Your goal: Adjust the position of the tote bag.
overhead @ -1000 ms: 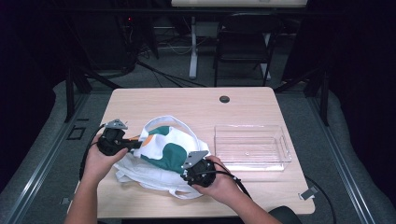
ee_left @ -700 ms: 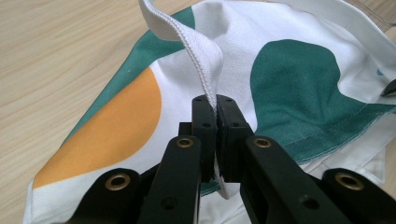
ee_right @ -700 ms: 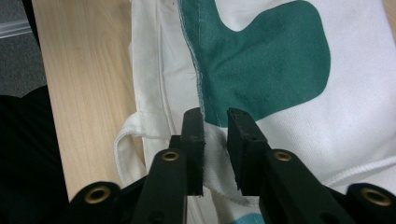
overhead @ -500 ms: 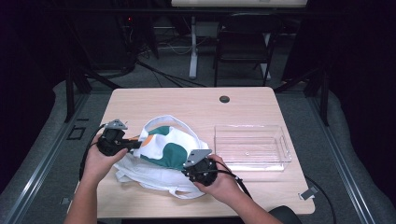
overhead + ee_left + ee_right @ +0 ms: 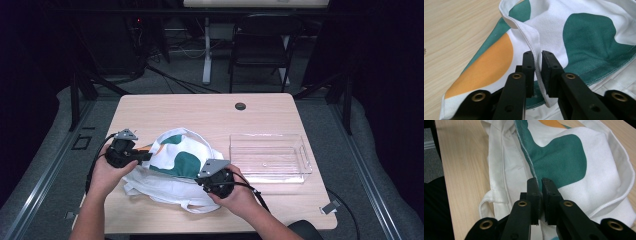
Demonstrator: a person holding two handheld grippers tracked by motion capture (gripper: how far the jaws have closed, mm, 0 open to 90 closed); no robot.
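Note:
A white cloth bag (image 5: 180, 160) with green and orange patches lies bunched on the table's near left, with a fold raised between my two grippers. My left gripper (image 5: 147, 156) is at the bag's left edge. In the left gripper view its jaws (image 5: 537, 53) have just been opening, and the stitched white hem (image 5: 534, 42) runs loosely through the narrow gap. My right gripper (image 5: 200, 179) is at the bag's near right. Its jaws (image 5: 540, 180) have just been closing and now pinch the green-edged hem (image 5: 530, 160).
A clear plastic tray (image 5: 305, 160) stands on the wooden table (image 5: 200, 110) right of the bag, close to my right hand. A dark round grommet (image 5: 240, 106) sits near the far edge. A chair and cables stand beyond the table.
Both hands keep their places at the bag. The raised fold between them looks much the same.

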